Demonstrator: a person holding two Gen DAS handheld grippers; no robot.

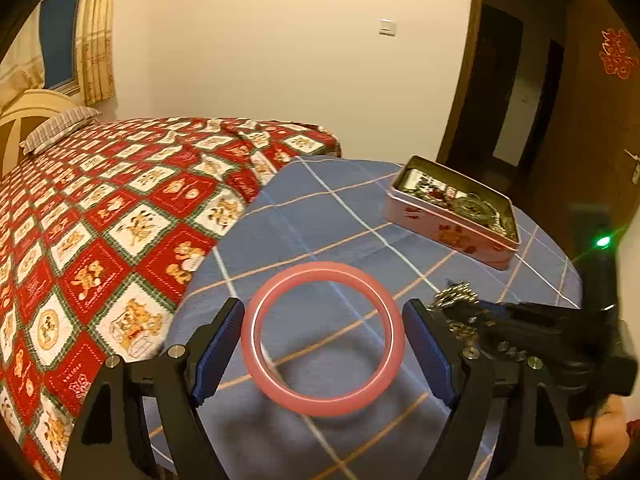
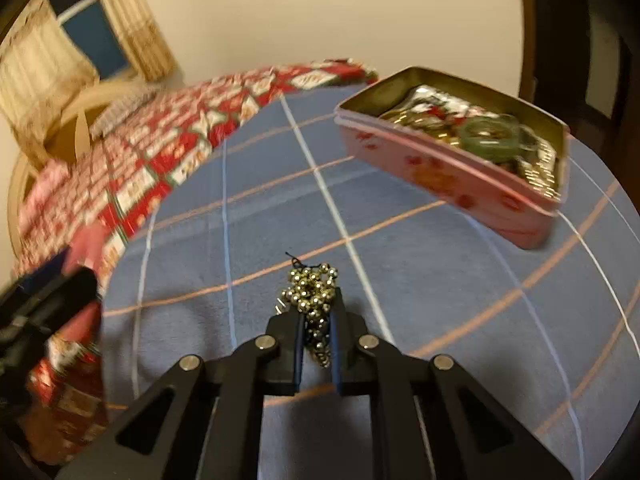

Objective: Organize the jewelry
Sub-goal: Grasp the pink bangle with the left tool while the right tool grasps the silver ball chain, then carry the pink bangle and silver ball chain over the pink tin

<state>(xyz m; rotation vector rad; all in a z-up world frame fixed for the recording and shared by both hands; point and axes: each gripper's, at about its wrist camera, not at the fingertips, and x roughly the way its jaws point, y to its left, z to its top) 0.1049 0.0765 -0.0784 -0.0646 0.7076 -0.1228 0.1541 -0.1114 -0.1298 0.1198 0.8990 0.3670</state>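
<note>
With the pink tin [image 2: 448,176] already part-filled, the right gripper [image 2: 316,316] clamps a gold bead chain [image 2: 314,292] while the left gripper's [image 1: 324,344] open jaws flank a pink bangle [image 1: 322,338] still on the desk [image 2: 440,280].

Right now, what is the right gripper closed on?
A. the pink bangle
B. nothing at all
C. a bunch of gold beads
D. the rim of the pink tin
C: the right gripper is clamped on the gold beads, which bulge out past its fingertips, while the pink bangle sits between the left gripper's open fingers and the pink tin stands apart, farther back on the cloth.
</note>
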